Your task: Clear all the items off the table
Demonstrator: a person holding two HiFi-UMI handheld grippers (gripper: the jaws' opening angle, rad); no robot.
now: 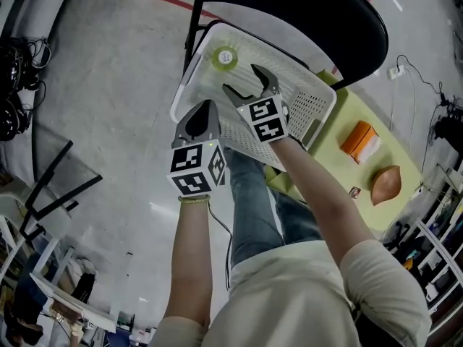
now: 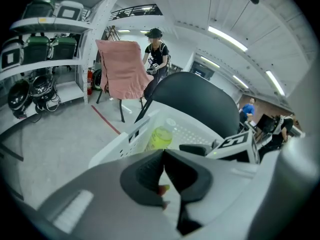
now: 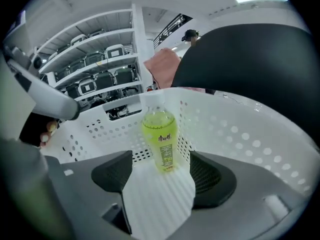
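Right gripper [image 1: 244,84] hangs wide open, empty, above the white perforated basket [image 1: 312,107] where the yellow-green drink bottle [image 1: 224,58] stands upright; left gripper [image 1: 205,108], closed on nothing, sits beside the basket's rim; an orange carton [image 1: 359,142] lies on the table [image 1: 338,121].

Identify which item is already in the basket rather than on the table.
The green bottle: it stands upright in the white basket, while the orange box and the brown oval thing lie on the yellow-green table.
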